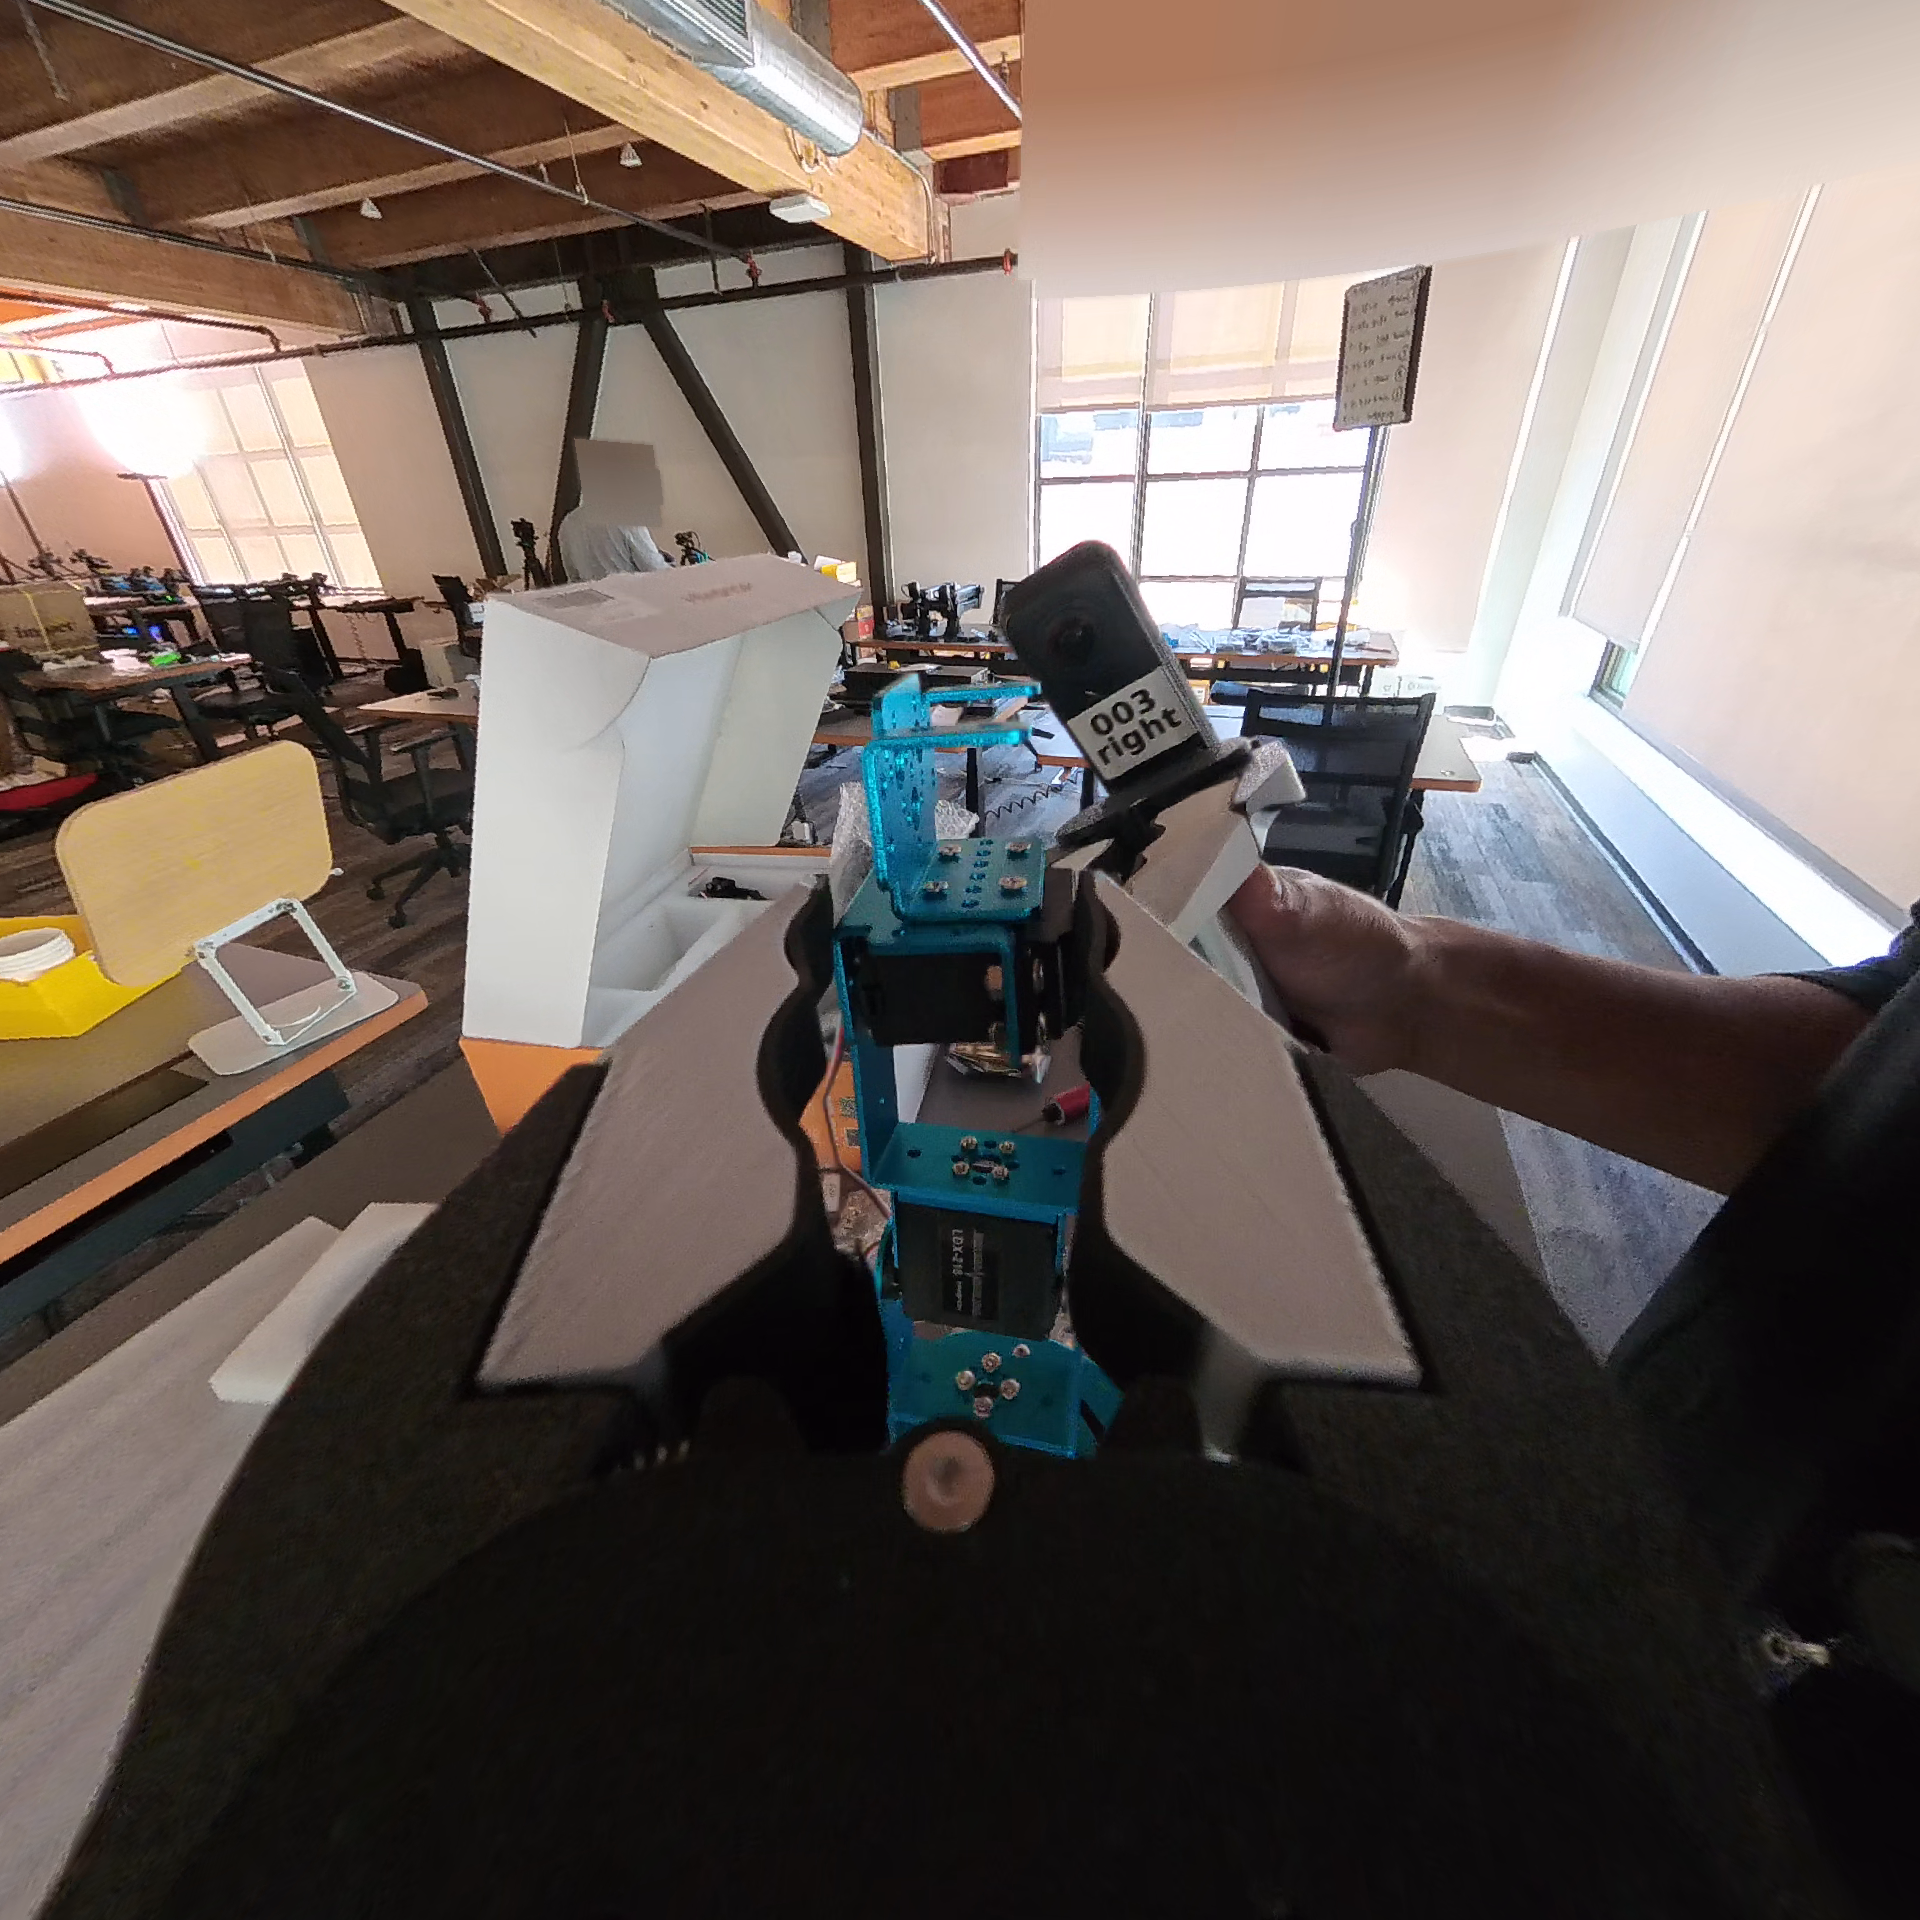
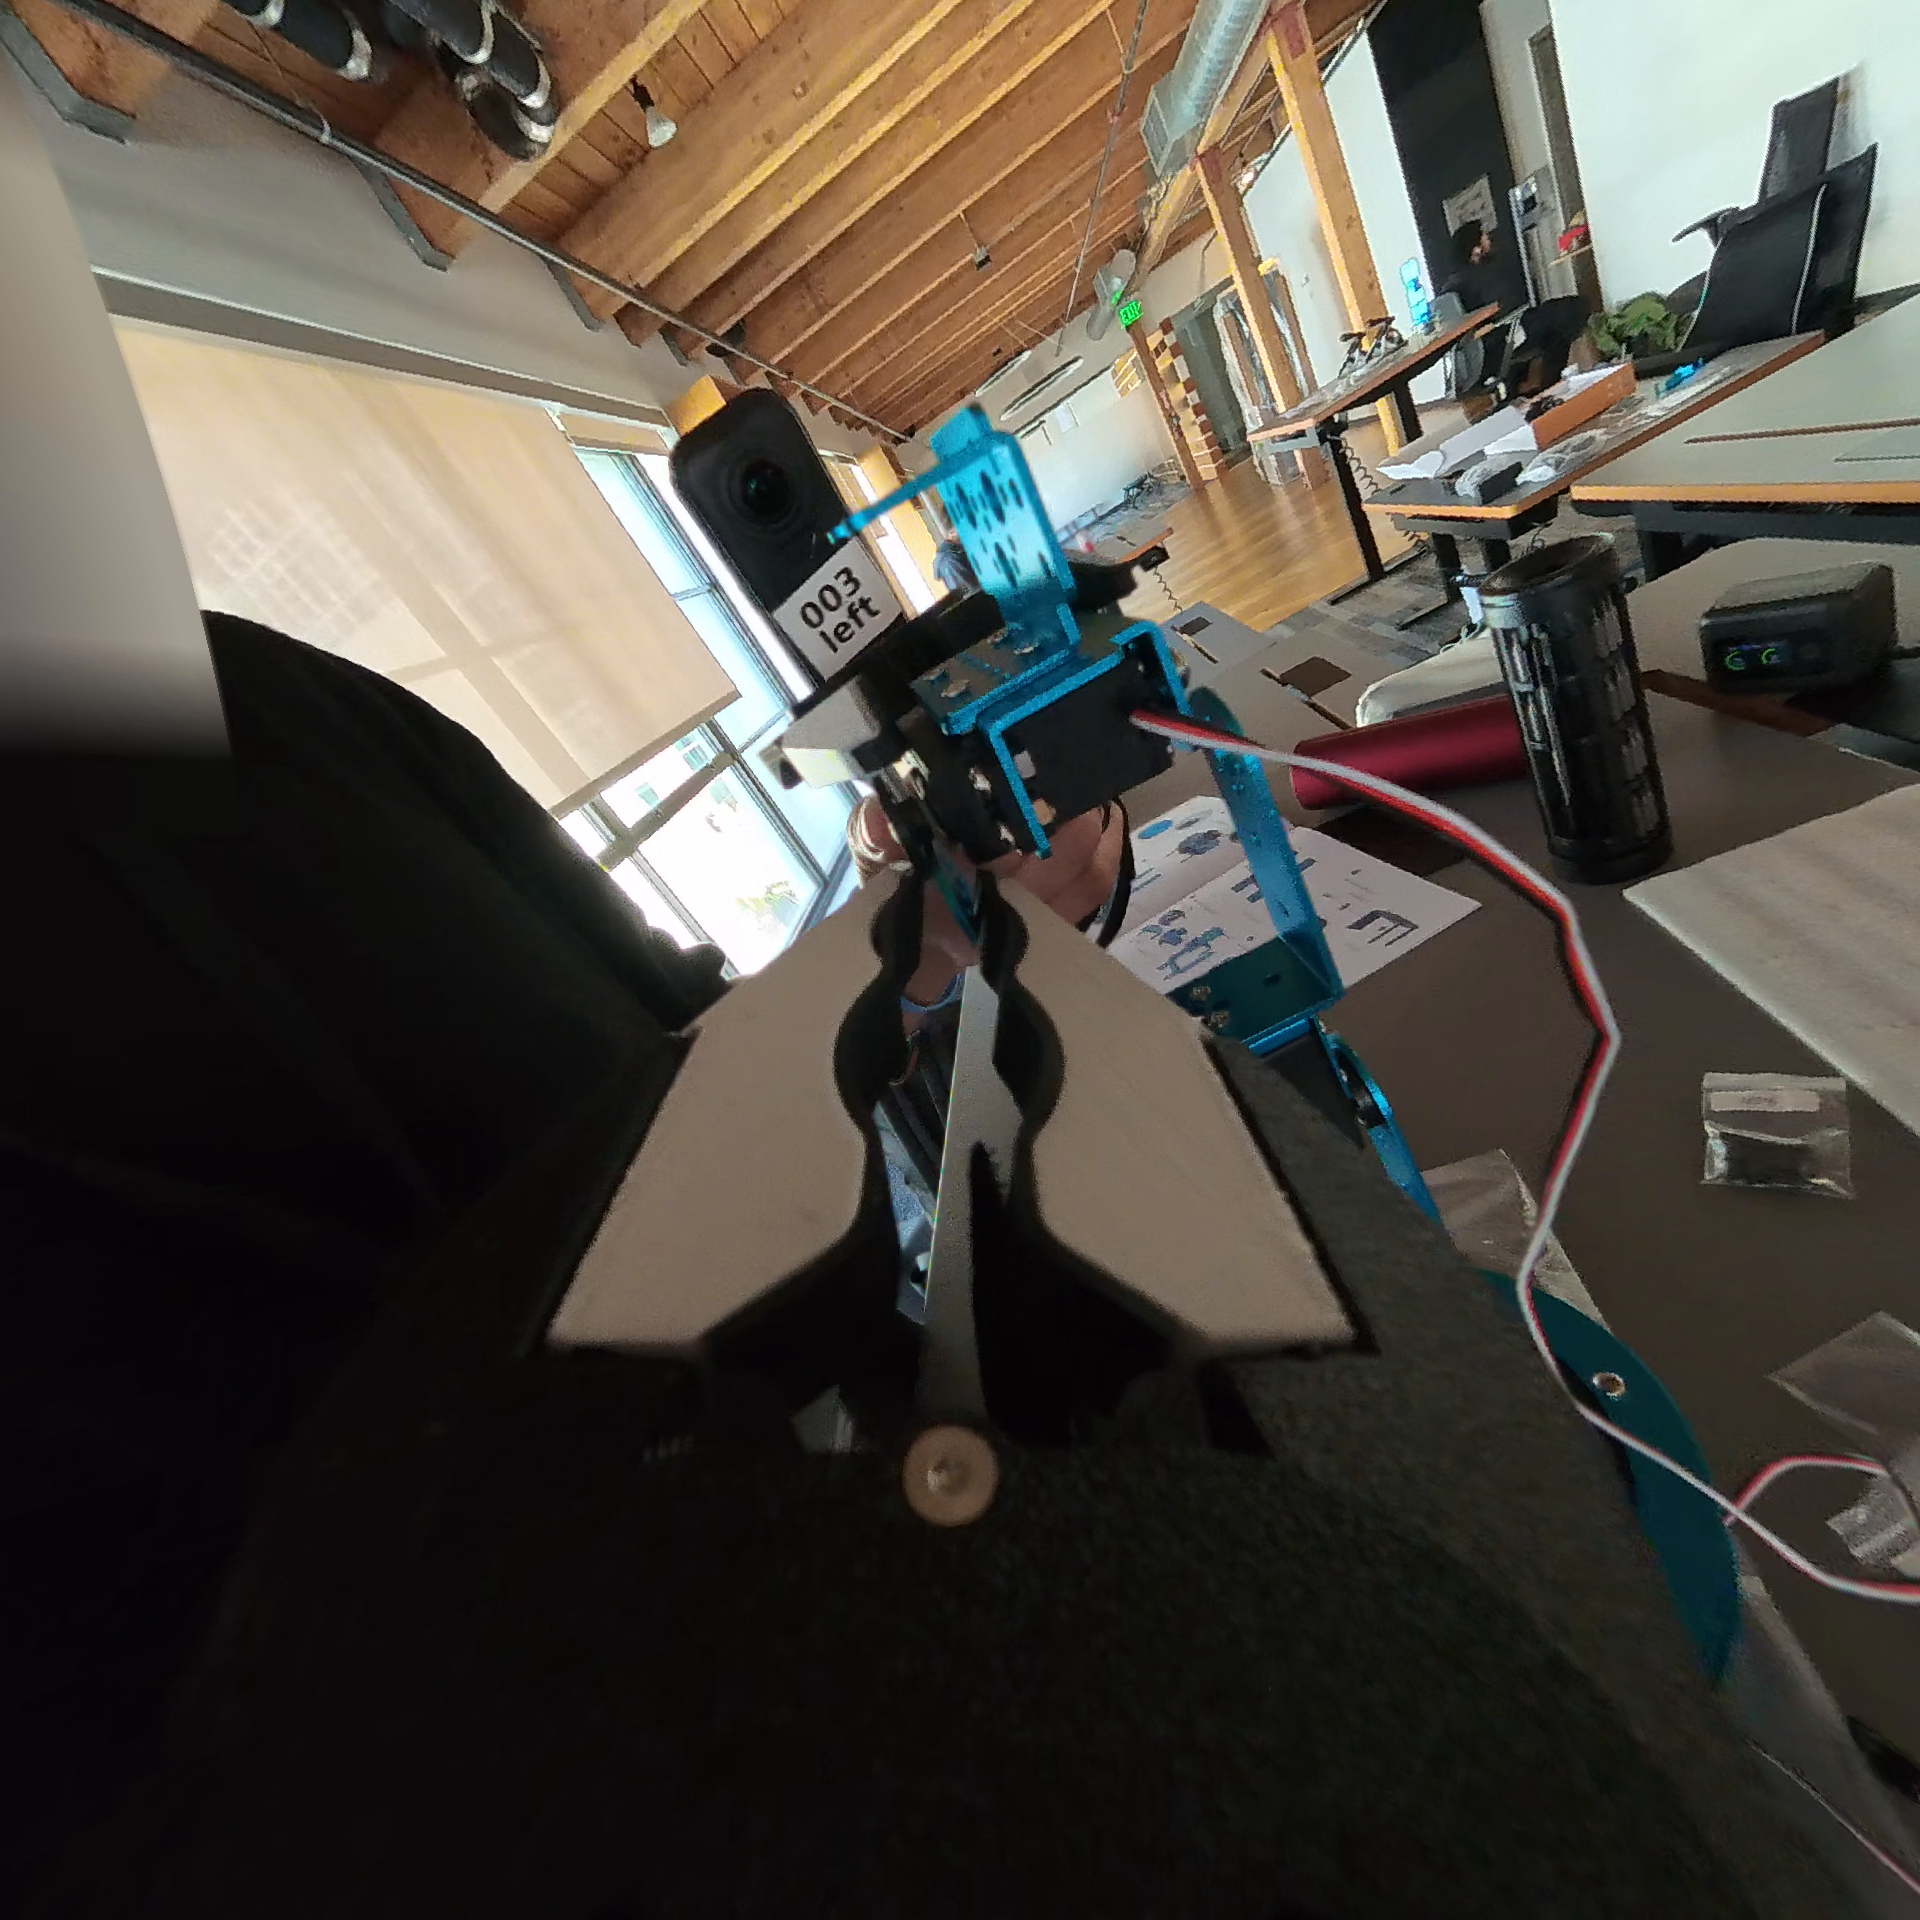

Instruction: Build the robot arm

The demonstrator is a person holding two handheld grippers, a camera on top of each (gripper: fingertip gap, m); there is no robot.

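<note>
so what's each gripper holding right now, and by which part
The left gripper clamps the blue bracket arm at its upper black servo. The right gripper pinches a thin metal tool along its shaft.

Each claw point(image 1: 940, 935) had two broad pale grey fingers point(image 1: 665, 1174) with wavy black pads along the inner edges, set in a black felt-like body with a copper-coloured screw point(image 1: 945, 1486) at its middle. The right claw point(image 2: 951, 914) looked the same, and each carried a dark rounded camera point(image 1: 1081, 634) bearing a white sticker. The person wore a dark sleeve point(image 1: 1787, 1299).

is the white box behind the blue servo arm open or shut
Open: the white box has its lid raised, with white foam compartments showing inside, behind the blue servo arm.
</note>
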